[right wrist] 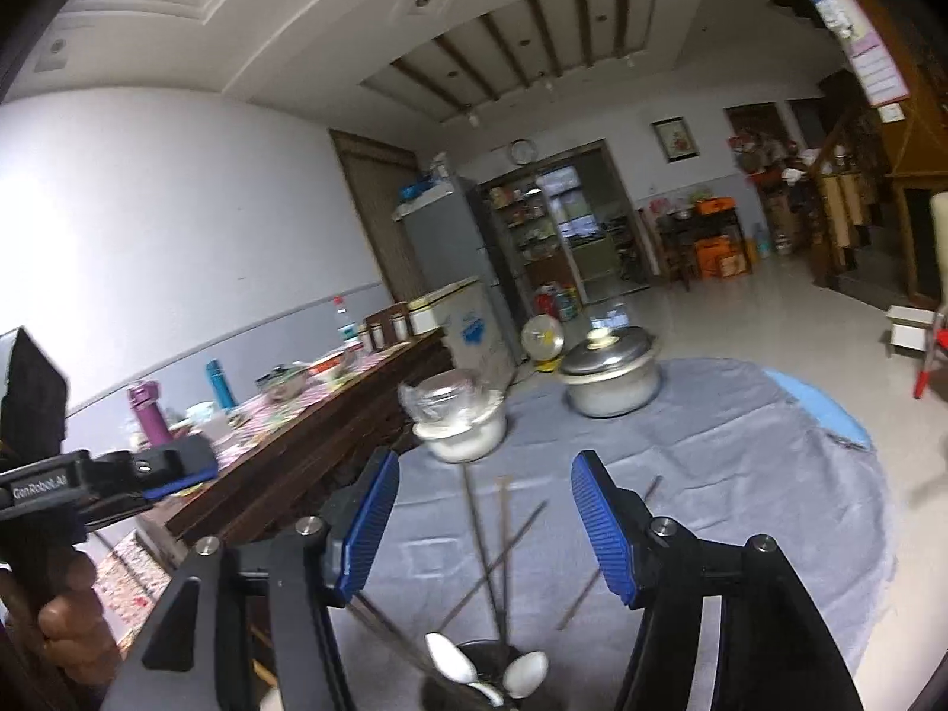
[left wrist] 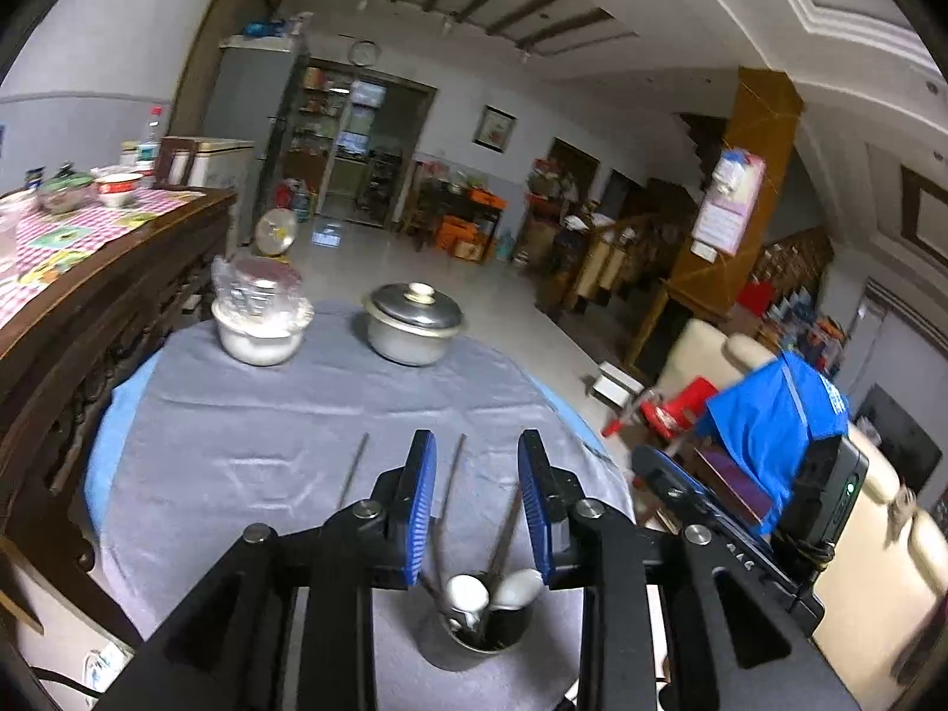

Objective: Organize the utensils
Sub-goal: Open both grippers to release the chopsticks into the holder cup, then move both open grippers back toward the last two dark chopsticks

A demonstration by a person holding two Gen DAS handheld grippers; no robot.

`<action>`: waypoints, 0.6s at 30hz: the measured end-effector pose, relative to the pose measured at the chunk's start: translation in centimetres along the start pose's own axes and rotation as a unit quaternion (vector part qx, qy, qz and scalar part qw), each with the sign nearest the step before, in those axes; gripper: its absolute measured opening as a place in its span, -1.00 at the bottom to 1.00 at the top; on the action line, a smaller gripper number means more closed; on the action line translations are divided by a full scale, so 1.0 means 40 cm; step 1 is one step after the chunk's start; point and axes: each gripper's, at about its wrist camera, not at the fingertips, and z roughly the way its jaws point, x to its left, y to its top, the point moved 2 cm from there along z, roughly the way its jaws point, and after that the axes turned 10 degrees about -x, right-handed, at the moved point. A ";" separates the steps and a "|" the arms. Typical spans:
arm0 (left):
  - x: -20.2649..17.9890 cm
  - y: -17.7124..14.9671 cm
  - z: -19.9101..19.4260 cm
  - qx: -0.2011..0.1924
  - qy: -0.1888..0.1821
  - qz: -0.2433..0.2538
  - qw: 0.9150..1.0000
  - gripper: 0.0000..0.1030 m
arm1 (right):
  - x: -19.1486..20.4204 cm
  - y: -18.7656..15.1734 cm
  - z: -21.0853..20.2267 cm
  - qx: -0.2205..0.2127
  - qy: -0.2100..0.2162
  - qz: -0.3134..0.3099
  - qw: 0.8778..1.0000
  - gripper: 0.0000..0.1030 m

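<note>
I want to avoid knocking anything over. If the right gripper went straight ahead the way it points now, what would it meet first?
Probably the thin metal chopsticks sticking up from the dark round utensil cup, which rise between the open right gripper fingers. Farther on stands the white lidded bowl, though depth is unclear.

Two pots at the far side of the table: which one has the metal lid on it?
The right-hand pot, with a knobbed metal lid. The left one, a white pot, is topped with a clear plastic wrapping instead.
</note>
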 end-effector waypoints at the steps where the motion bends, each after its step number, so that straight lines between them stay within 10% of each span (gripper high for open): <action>1: 0.019 0.004 -0.002 -0.003 0.009 -0.007 1.000 -0.44 | -0.014 0.001 0.004 0.003 -0.007 0.008 1.000 0.25; 10: 0.178 0.002 0.004 -0.005 0.086 -0.052 0.995 -0.29 | -0.135 -0.019 0.042 0.036 -0.061 0.061 0.996 0.12; 18: 0.277 -0.107 0.096 0.082 0.205 -0.042 0.974 0.02 | -0.195 -0.060 0.069 0.073 -0.084 0.096 0.989 0.11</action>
